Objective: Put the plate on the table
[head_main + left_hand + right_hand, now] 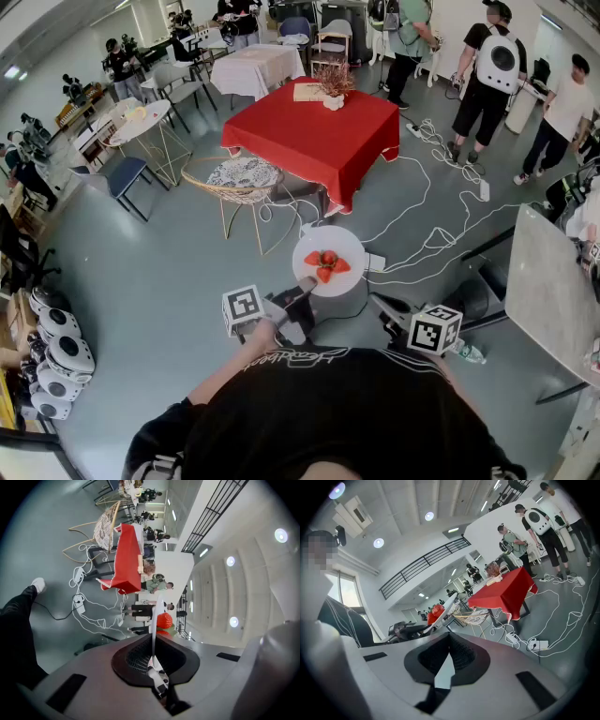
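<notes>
A white plate (pixel 328 261) with red fruit pieces (pixel 324 262) on it hangs over the grey floor, short of the red-clothed table (pixel 314 131). My left gripper (pixel 302 290) is shut on the plate's near rim. In the left gripper view the plate (pixel 155 620) runs edge-on out of the jaws, with the red fruit (pixel 164 619) beside it and the red table (pixel 125 557) further off. My right gripper (pixel 382 307) hangs to the right of the plate, shut and holding nothing. Its view shows the plate (pixel 446 605), the fruit (pixel 434 614) and the red table (pixel 506 592).
A wicker chair (pixel 242 184) stands between me and the red table. White cables (pixel 441 220) and a power strip (pixel 374 263) lie on the floor to the right. A grey tabletop (pixel 553 291) is at the far right. People (pixel 487 84) stand at the back right.
</notes>
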Motion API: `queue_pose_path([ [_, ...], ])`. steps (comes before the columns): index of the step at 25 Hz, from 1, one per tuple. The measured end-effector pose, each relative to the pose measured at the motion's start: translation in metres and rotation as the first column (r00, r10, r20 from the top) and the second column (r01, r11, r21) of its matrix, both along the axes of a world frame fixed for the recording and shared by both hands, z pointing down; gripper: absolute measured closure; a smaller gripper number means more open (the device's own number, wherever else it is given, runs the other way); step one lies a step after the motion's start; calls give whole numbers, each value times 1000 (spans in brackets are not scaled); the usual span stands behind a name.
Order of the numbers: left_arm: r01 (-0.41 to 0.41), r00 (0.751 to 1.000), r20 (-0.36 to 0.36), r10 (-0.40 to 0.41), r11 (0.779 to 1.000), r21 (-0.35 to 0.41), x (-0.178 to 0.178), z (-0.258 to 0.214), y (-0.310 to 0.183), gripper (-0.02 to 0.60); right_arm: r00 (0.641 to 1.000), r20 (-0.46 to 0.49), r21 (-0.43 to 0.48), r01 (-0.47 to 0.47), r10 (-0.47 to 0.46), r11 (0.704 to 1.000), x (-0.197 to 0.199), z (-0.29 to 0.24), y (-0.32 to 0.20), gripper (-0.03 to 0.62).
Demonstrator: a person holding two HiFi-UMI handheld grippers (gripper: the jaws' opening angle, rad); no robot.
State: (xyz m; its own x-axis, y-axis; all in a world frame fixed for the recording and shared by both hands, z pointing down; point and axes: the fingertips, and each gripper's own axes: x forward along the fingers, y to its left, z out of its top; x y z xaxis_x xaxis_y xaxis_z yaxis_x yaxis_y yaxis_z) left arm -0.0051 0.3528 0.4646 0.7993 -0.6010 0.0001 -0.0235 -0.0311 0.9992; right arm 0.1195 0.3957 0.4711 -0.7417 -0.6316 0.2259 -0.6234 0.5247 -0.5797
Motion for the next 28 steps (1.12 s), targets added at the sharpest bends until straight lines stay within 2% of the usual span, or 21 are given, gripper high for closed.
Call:
queue_pose_path([
  [14,1,1000,-5,-1,1000,-27,1,10,-14,565,1000,13,-30,-2,3,1000,-1,13,-10,586],
  [21,-11,1000,-6,11,999,-42,0,14,-54,565,999,52,-62,-4,8,998,-6,18,-50,586],
  [28,-7,1000,11,8,996,-86,-6,22,-118,565,998,55,-87,1,3,996,-16,21,-115,586],
])
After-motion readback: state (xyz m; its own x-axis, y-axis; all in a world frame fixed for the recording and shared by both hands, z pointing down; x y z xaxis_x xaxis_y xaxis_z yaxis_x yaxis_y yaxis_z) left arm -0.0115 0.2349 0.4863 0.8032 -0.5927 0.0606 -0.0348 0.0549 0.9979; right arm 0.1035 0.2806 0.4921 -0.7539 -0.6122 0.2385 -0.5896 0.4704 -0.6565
